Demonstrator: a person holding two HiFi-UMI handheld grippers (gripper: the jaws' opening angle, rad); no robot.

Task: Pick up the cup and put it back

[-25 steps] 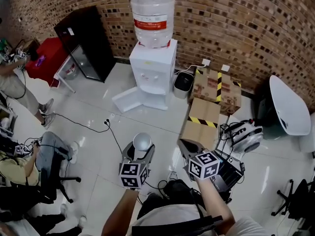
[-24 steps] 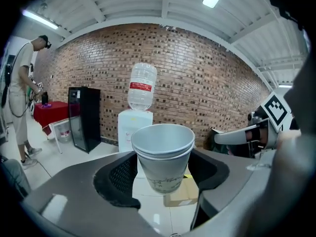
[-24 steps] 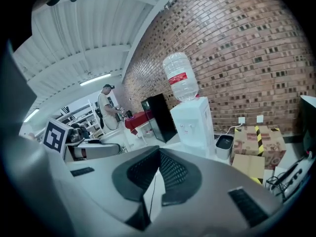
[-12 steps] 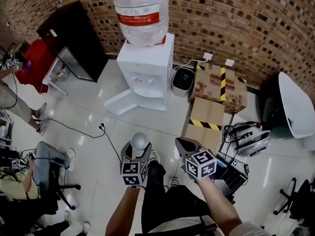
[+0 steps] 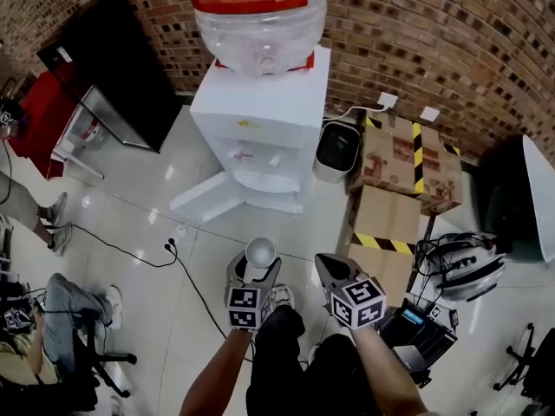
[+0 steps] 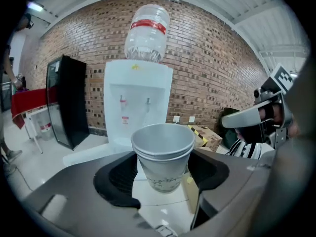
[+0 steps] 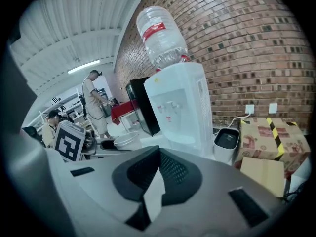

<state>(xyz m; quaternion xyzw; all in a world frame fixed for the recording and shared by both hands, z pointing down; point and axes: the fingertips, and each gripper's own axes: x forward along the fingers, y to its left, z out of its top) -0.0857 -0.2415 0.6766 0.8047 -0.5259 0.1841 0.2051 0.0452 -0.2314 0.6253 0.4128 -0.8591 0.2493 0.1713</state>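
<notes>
The tall white water dispenser (image 5: 260,120) now sits closer and larger in the head view than a second ago, and the top of its clear plastic bottle with the red label (image 5: 257,16) runs off the upper edge; both grippers keep their places low in the middle.

In the head view, the left gripper (image 5: 258,265) holds the white paper cup (image 5: 260,251) upright above the glossy white tiled floor (image 5: 173,232), short of the dispenser. The right gripper (image 5: 325,265) hangs just beside it. A black cabinet (image 5: 104,68) stands left of the dispenser, and cardboard boxes with yellow-black tape (image 5: 408,154) stand to its right against the brick wall (image 5: 451,42).

In the left gripper view, the left gripper's (image 6: 163,179) jaws are clamped on the cup (image 6: 163,159), one dark pad on each side of it. Its mouth faces up and its rim looks doubled. The dispenser (image 6: 136,107) stands straight ahead.

In the right gripper view, the right gripper's (image 7: 157,181) jaws are together with nothing between them. The dispenser (image 7: 182,107) rises ahead, and the cup (image 7: 126,139) shows at the left.
</notes>
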